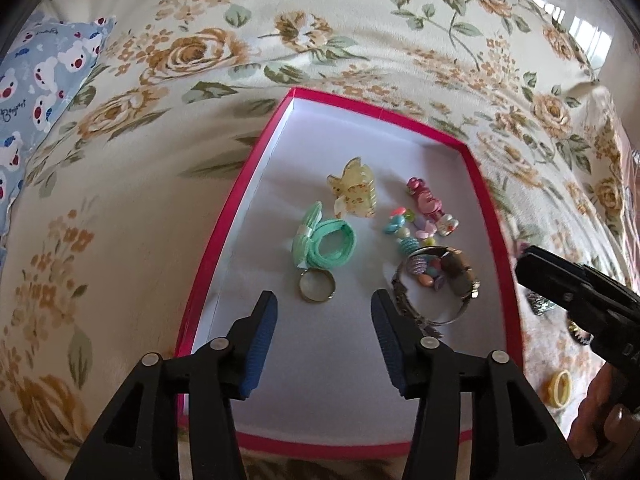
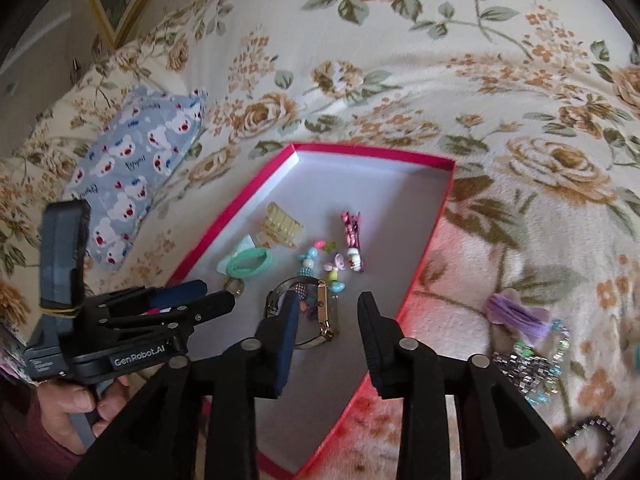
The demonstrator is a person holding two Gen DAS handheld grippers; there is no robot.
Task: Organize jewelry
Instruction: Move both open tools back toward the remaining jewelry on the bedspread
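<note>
A red-rimmed box [image 1: 224,236] with a white floor lies on a floral bedspread; it also shows in the right wrist view [image 2: 424,256]. Inside lie a yellow hair claw [image 1: 354,192], a green hair tie [image 1: 328,244], a gold ring [image 1: 316,288], a colourful bead bracelet [image 1: 408,232], a pink clip [image 1: 426,204] and a metal watch [image 1: 440,288]. My left gripper [image 1: 324,320] is open and empty above the box's near half, just short of the ring. My right gripper [image 2: 328,316] is open and empty over the box's right edge, by the watch [image 2: 320,316].
Outside the box to the right lie a purple hair bow [image 2: 516,312], a silver beaded bracelet [image 2: 524,364], a dark chain [image 2: 592,436] and a yellow ring-shaped band [image 1: 560,388]. A blue bear-print pillow [image 2: 132,168] sits to the left.
</note>
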